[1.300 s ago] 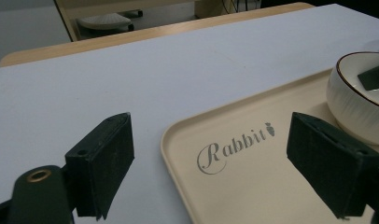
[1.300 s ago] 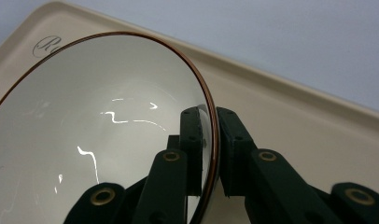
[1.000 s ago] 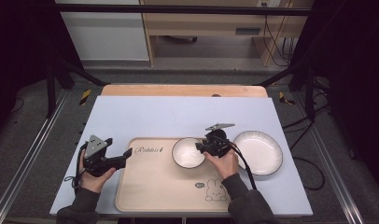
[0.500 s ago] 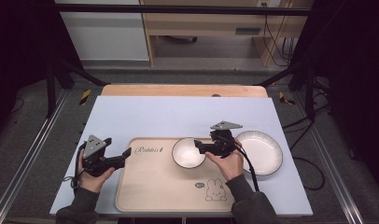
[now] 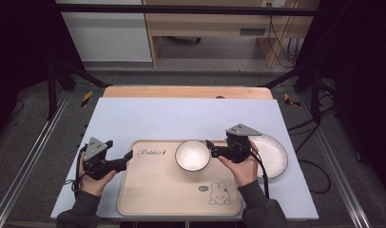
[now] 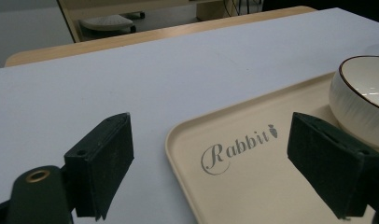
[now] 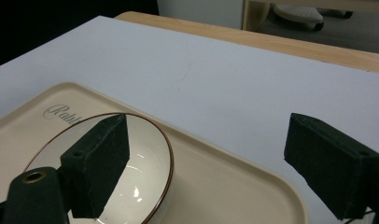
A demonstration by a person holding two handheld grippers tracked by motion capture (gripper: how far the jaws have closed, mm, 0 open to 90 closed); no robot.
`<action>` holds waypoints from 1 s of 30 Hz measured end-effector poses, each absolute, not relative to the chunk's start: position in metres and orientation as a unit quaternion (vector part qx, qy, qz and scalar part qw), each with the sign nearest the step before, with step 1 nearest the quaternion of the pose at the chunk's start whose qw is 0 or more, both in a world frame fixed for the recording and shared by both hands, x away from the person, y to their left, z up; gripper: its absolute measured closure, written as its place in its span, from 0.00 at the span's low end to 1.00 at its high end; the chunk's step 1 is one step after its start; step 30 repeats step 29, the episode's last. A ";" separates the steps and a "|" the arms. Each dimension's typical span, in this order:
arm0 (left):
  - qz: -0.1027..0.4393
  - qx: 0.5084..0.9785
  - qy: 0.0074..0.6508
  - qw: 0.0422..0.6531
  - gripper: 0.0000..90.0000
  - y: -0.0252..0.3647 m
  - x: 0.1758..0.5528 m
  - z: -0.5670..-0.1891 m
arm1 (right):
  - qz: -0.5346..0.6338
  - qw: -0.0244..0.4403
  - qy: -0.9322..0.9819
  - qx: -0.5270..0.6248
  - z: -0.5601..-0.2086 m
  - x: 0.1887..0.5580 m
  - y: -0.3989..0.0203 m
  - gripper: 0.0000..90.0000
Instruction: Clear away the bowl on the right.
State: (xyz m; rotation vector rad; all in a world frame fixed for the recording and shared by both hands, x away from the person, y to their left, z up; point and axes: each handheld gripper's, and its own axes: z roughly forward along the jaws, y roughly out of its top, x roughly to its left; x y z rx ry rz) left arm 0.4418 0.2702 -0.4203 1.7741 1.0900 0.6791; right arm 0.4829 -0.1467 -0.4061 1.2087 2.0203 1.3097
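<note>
A white bowl (image 5: 192, 156) with a brown rim stands on the beige tray (image 5: 172, 199), near its far edge. My right gripper (image 5: 211, 148) hovers just right of the bowl, pointing left at it. Its jaws have just been opening and now stand wide apart; in the right gripper view (image 7: 206, 163) one jaw hangs over the bowl (image 7: 145, 182) without touching it. My left gripper (image 5: 128, 156) rests at the tray's left edge, open, and between its jaws (image 6: 211, 168) I see the tray's corner (image 6: 253, 186) with the word "Rabbit". The bowl (image 6: 360, 100) lies beyond its right jaw.
A white plate (image 5: 274, 153) lies on the pale blue table top (image 5: 181, 118) right of the tray, partly under my right hand. A rabbit drawing marks the tray's near right corner. A wooden strip runs along the table's far edge.
My right gripper has drawn back to the right and risen a little from the bowl, and its jaws have opened. The bowl stays on the tray. The left gripper has not moved.
</note>
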 end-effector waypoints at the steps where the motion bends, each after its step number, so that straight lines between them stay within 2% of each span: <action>1: 0.276 0.720 0.442 0.458 0.16 0.270 0.442 -0.420 | 0.475 0.225 0.730 0.438 -0.406 0.482 -0.149 0.16; 13: 0.275 0.720 0.442 0.459 0.16 0.272 0.442 -0.423 | 0.487 0.256 0.712 0.436 -0.412 0.462 -0.178 0.14; 30: 0.272 0.719 0.450 0.454 0.16 0.276 0.444 -0.429 | 0.495 0.270 0.701 0.437 -0.426 0.446 -0.199 0.12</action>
